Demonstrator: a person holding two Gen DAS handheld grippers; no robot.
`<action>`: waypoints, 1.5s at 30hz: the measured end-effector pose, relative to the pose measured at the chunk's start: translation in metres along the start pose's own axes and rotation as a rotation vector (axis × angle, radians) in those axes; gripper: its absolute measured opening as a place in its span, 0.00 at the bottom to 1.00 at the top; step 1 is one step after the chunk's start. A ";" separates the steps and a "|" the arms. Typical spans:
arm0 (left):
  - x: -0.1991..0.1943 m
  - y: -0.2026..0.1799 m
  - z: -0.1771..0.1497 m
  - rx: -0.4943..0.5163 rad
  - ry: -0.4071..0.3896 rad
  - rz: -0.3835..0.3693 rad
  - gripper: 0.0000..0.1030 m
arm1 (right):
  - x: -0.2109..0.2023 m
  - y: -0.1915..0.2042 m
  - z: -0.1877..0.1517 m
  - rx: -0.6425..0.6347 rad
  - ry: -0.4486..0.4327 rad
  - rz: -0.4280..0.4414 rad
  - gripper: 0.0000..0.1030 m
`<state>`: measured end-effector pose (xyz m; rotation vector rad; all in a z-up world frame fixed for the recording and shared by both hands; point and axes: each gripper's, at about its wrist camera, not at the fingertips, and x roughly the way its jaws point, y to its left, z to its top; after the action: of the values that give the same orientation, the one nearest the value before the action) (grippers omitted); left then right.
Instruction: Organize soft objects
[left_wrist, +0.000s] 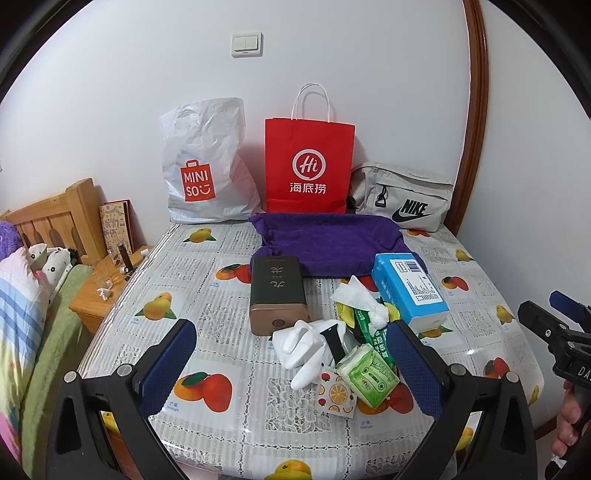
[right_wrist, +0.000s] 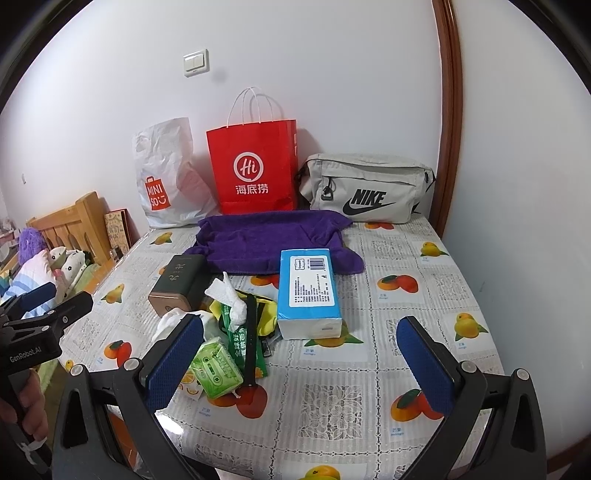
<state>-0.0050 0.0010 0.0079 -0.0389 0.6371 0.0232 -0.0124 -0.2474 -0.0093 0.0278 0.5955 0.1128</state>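
Note:
A purple towel (left_wrist: 328, 242) (right_wrist: 273, 240) lies spread at the back of the table. In front of it are a blue tissue pack (left_wrist: 408, 291) (right_wrist: 308, 291), a brown tin box (left_wrist: 277, 295) (right_wrist: 181, 282), a crumpled white tissue (left_wrist: 360, 299) (right_wrist: 229, 295), a white glove (left_wrist: 306, 350), a black strap (left_wrist: 334, 345) (right_wrist: 250, 339) and a green tissue packet (left_wrist: 369, 376) (right_wrist: 218, 367). My left gripper (left_wrist: 291, 369) is open above the near edge, the small pile between its fingers. My right gripper (right_wrist: 301, 358) is open and empty, in front of the blue pack.
A white MINISO bag (left_wrist: 207, 166), a red paper bag (left_wrist: 308, 166) and a grey Nike pouch (left_wrist: 404, 195) lean against the back wall. A bed (left_wrist: 26, 314) and wooden nightstand (left_wrist: 99, 295) stand left of the fruit-patterned tablecloth (left_wrist: 236, 373).

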 end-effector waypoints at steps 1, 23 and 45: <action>0.000 0.000 0.000 0.000 0.000 -0.001 1.00 | 0.000 0.000 0.000 0.000 0.000 0.002 1.00; -0.001 0.000 0.000 0.001 -0.004 -0.001 1.00 | 0.002 0.002 -0.001 0.002 0.007 0.013 1.00; 0.055 0.002 -0.020 0.039 0.114 -0.019 1.00 | 0.061 -0.004 -0.024 0.008 0.098 0.050 1.00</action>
<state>0.0276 0.0025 -0.0413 -0.0083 0.7512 -0.0095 0.0246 -0.2442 -0.0637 0.0449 0.6933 0.1615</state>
